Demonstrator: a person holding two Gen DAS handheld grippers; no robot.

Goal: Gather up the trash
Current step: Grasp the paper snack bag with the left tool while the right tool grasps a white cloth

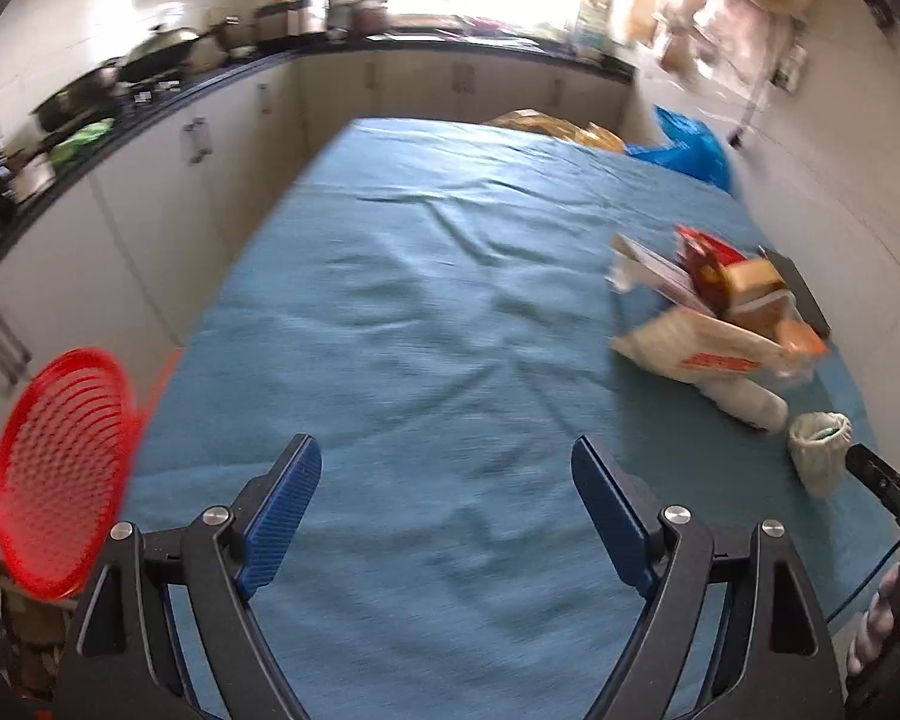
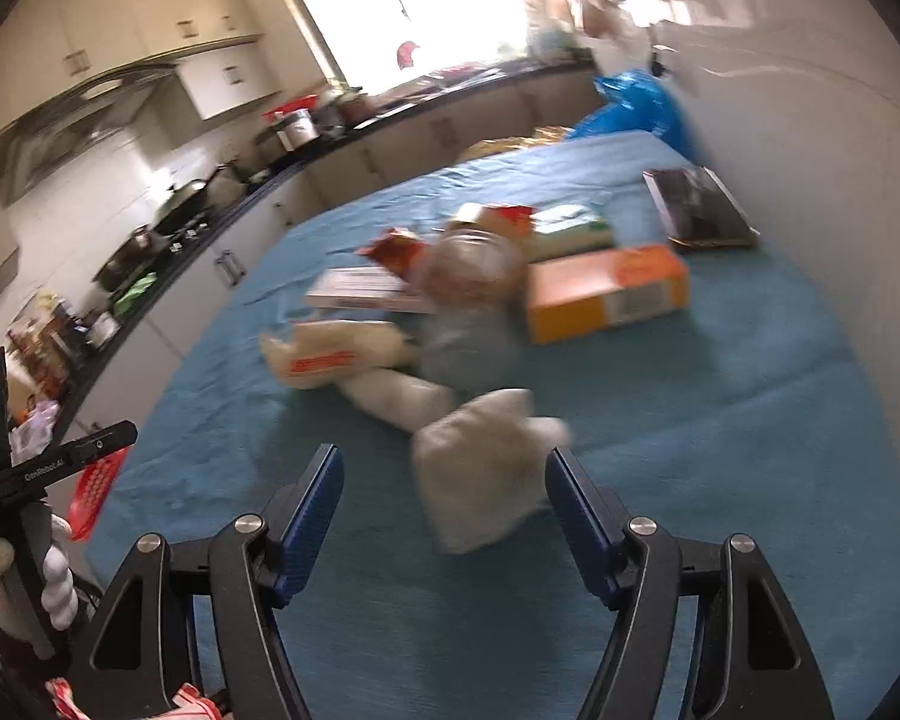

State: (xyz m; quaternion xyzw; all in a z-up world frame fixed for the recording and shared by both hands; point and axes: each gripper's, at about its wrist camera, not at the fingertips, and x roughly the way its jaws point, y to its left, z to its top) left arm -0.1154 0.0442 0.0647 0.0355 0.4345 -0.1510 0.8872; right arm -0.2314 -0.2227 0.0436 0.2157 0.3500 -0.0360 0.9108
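Observation:
A heap of trash lies on the blue-covered table (image 1: 426,312): a crumpled white cup-like wrapper (image 2: 486,474), a white bag with red print (image 2: 330,357), an orange box (image 2: 606,294), a clear jar (image 2: 468,267) and a flat white carton (image 2: 360,291). The heap also shows at the right in the left wrist view (image 1: 720,312), with the white wrapper (image 1: 819,441) nearest. My right gripper (image 2: 444,498) is open, its jaws on either side of the white wrapper and just short of it. My left gripper (image 1: 447,501) is open and empty over bare cloth.
A red plastic basket (image 1: 60,474) hangs off the table's left edge. A dark tray (image 2: 699,207) lies at the far right by the wall. A blue bag (image 2: 636,105) sits beyond the table. Kitchen counters with pots (image 1: 150,60) run along the left and back.

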